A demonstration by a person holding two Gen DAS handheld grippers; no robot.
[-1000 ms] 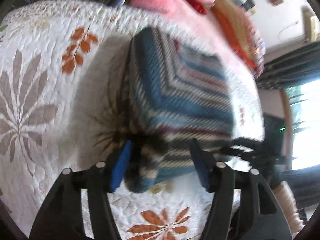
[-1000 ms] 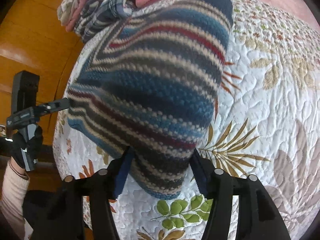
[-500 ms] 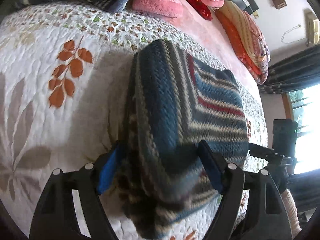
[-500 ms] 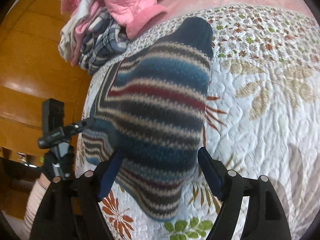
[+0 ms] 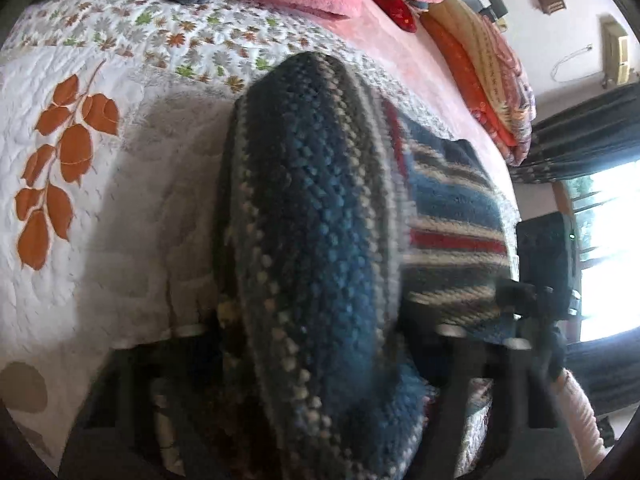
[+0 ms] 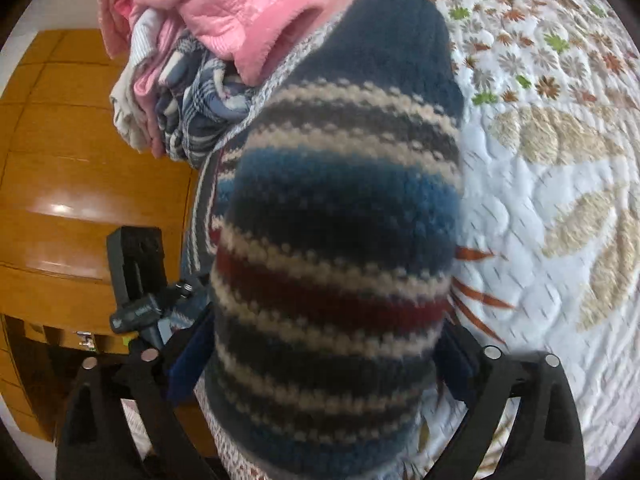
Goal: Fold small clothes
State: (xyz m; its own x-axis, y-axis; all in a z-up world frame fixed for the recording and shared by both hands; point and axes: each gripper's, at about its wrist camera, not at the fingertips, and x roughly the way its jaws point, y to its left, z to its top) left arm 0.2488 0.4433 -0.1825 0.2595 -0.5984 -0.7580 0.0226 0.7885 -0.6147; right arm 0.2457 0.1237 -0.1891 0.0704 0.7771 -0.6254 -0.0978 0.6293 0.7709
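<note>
- The striped knit garment [image 5: 320, 240] lies on the quilted bedspread [image 5: 80, 220], its near edge draped up in front of both wrist cameras
- The left gripper [image 5: 316, 332] reaches low along the garment's near edge; its dark, blurred fingers stand well apart on either side of a raised fold, not pinched onto it
- The right gripper [image 6: 320, 356] comes at the garment from the opposite corner, tilted slightly down; its blue-padded fingers [image 6: 192, 356] are likewise spread wide, the knit bulging between them
- From the right wrist view the left gripper shows left of the garment, against an orange wooden panel [image 6: 60, 160]
- Beyond the garment's far end sits a heap of pink clothes [image 6: 216, 12] and plaid cloth [image 6: 196, 116]
- A pale sleeve [image 5: 580, 412] shows at the garment's right edge in the left wrist view
</note>
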